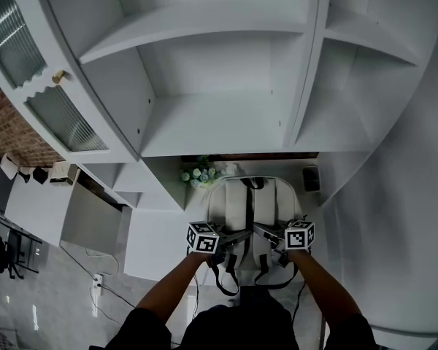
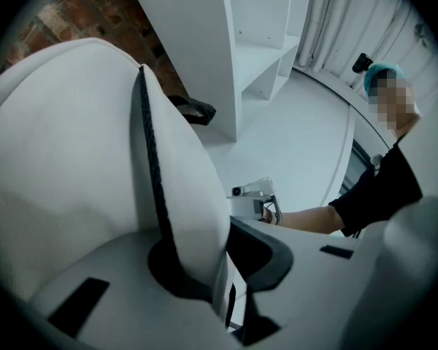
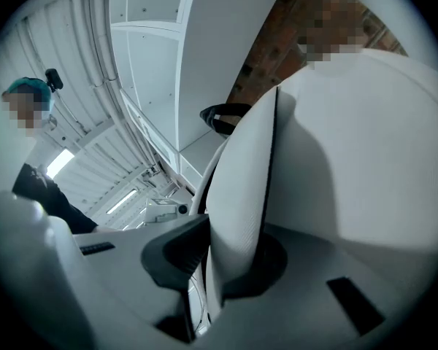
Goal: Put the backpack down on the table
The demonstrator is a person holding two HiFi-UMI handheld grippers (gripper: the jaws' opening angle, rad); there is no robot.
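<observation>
Low centre of the frame, the left gripper [image 1: 236, 234] and the right gripper [image 1: 264, 231] hold the white backpack [image 1: 248, 195] — each with narrow jaws clamped on a padded edge.

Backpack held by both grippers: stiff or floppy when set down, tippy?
Probably soft: the backpack fabric pinches thin in the left gripper and right gripper, both shut on it. Likely to slump once released; it looks flat, not stuffed. Loose straps dangle below and may snag.

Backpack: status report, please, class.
Left gripper, right gripper shut on backpack. Backpack upright at table, contact unclear. Flowers close beside it.
</observation>
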